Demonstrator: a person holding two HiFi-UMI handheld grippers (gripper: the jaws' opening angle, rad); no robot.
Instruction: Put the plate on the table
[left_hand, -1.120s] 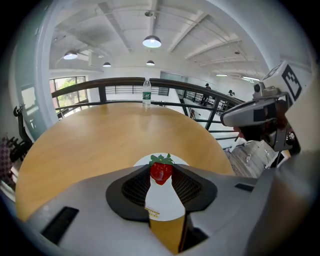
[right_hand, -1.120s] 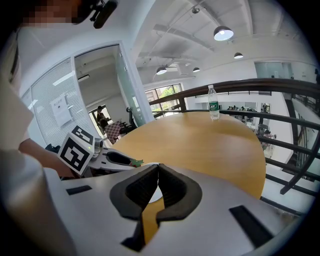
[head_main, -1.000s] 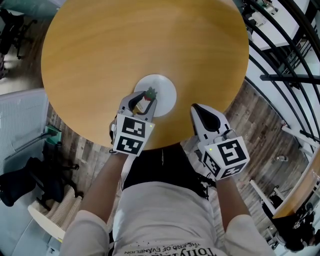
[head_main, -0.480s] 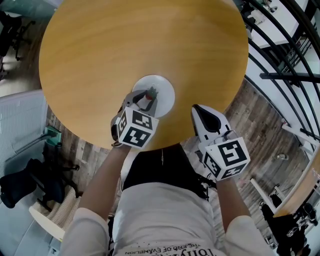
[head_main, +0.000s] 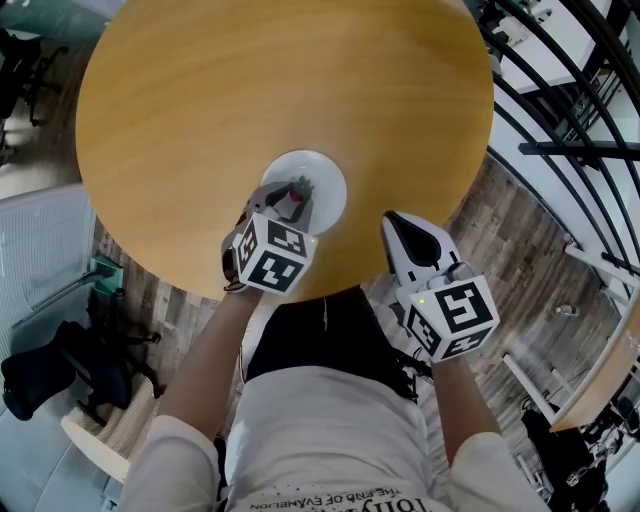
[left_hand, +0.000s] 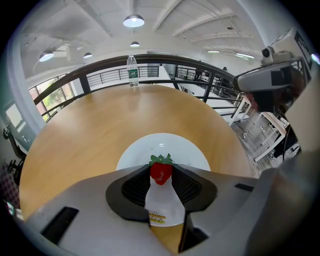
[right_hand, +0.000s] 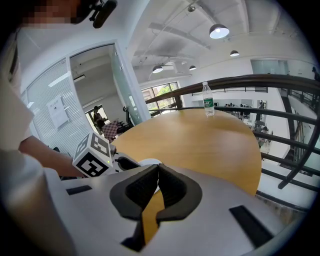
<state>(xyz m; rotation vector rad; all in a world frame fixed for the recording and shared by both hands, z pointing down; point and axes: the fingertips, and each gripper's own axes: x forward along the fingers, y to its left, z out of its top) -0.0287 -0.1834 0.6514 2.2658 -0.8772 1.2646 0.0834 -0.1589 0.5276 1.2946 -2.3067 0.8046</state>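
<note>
A white plate (head_main: 326, 178) lies on the round wooden table (head_main: 250, 90) near its front edge. In the left gripper view the plate (left_hand: 145, 150) shows just beyond the jaws. My left gripper (head_main: 292, 197) hangs over the plate's near left part, shut on a red strawberry (head_main: 297, 195) with green leaves. The strawberry (left_hand: 161, 172) sits pinched between the fingertips of the left gripper (left_hand: 161, 176), just above the plate. My right gripper (head_main: 398, 222) is shut with nothing in it, off the table's front right edge. The right gripper (right_hand: 156, 168) has its jaws touching.
A water bottle (left_hand: 132, 70) stands at the table's far edge, also seen as the bottle (right_hand: 208, 99) in the right gripper view. A black railing (head_main: 560, 110) curves round the right side. A black chair (head_main: 40, 370) stands on the floor at the left.
My left gripper has sunk toward the plate with the strawberry and rolled a little, showing another face of its cube. The right gripper has stayed put.
</note>
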